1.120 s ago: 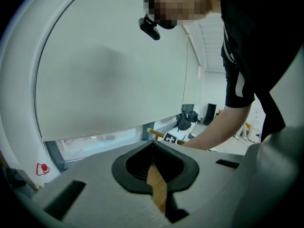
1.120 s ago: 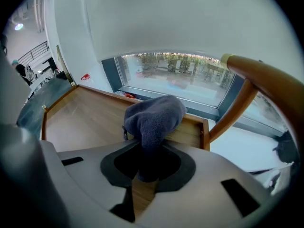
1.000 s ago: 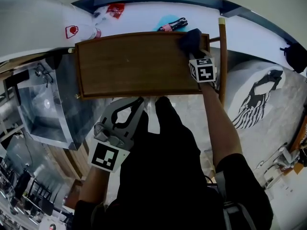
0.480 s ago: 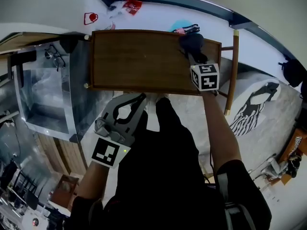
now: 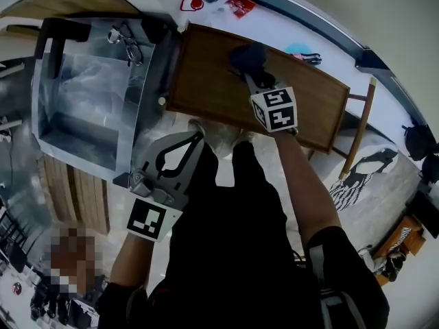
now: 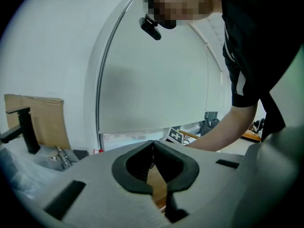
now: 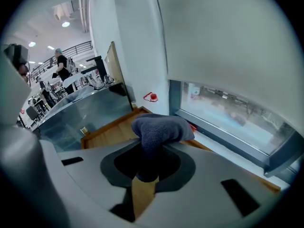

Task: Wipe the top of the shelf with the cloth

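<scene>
The brown wooden shelf top (image 5: 302, 105) runs across the upper middle of the head view. A dark blue cloth (image 5: 248, 55) lies bunched on it near the far edge, left of centre. My right gripper (image 5: 250, 74) is shut on the cloth (image 7: 161, 127) and holds it down on the wood (image 7: 107, 132). My left gripper (image 5: 197, 140) hangs low in front of the shelf, close to the person's body. Its jaws meet at the tips with nothing between them (image 6: 153, 146).
A steel sink unit (image 5: 82, 108) adjoins the shelf's left end, with a black tap (image 6: 21, 129). Behind the shelf, a white sill carries a red packet (image 5: 240, 5) and a teal item (image 5: 299, 49). A wooden post (image 5: 360, 129) stands at the shelf's right end.
The right gripper has slid the cloth from the shelf's far right corner leftward along the far edge. The head view has swung left. The left gripper has stayed put.
</scene>
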The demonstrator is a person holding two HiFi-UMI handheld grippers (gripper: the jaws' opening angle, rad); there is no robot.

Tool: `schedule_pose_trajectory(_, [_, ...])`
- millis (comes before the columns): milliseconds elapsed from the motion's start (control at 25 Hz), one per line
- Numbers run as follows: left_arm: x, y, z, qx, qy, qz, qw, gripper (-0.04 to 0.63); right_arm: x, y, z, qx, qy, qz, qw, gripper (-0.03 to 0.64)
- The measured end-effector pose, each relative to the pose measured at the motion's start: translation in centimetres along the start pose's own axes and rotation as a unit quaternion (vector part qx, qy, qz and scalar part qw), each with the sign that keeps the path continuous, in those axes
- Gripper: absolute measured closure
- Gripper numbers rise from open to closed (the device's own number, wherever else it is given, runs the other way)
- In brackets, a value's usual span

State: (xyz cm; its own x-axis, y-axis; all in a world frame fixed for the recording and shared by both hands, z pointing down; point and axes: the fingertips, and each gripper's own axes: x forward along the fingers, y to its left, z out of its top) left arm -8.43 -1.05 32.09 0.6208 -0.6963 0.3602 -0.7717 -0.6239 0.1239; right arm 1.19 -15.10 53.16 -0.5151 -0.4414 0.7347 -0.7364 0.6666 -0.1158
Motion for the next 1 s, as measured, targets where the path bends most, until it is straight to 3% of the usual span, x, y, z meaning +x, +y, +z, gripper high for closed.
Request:
schedule_pose_trajectory(240, [-4.5, 3.8, -2.0, -0.021, -0.001, 0.037, 0.9991, 0.574, 5.3, 7.8, 1.9, -0.033, 0.015, 0.050, 0.998, 0.558])
schedule_pose_trajectory(480, [-7.7, 6.1, -3.5, -0.040, -0.002, 0.058, 0.9975, 0.574, 9.6, 12.4, 1.8, -0.048, 0.037, 0.073, 0.995, 0.558])
schedule_pose_trajectory(1000, [-8.3, 7.6, -4.6, -0.050, -0.001, 0.059, 0.9970, 0.574, 12.3, 12.9, -0.8, -0.040, 0.068, 0.069, 0.994, 0.558])
